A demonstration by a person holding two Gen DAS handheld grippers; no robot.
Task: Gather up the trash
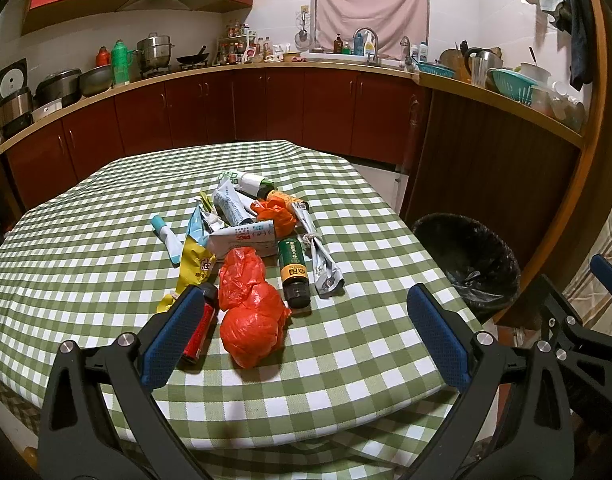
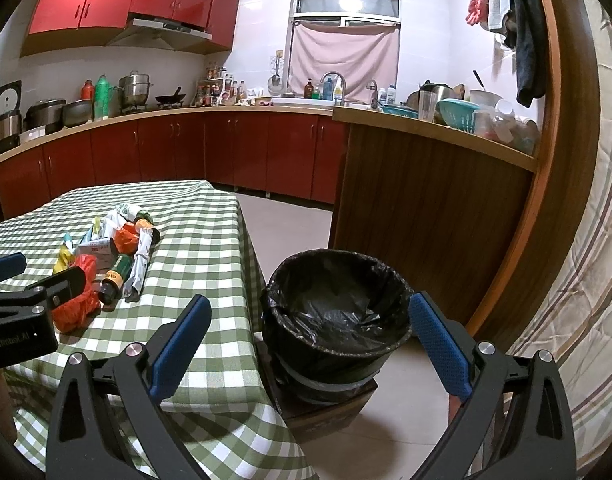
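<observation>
Hovering over the near edge of the green-checked table (image 1: 346, 360), you are holding the left gripper (image 1: 306, 336) with its blue fingers spread wide and gripping nothing; the large crumpled orange bag (image 1: 252, 312) is lying between them, nearer the left finger at about 10 o'clock from the gripper's midpoint. A red bottle (image 1: 200, 330) is lying just beside that left finger, partly hidden by it, and a green-labelled bottle (image 1: 294, 270) is resting at 12 o'clock, just beyond the bag. More wrappers and tubes (image 1: 234, 216) are piling up further toward 12 o'clock. You are keeping the right gripper (image 2: 310, 344) likewise wide apart and empty, off the table's edge, with the black-lined trash bin (image 2: 334, 320) sitting on the floor between its fingers, at 12 o'clock.
</observation>
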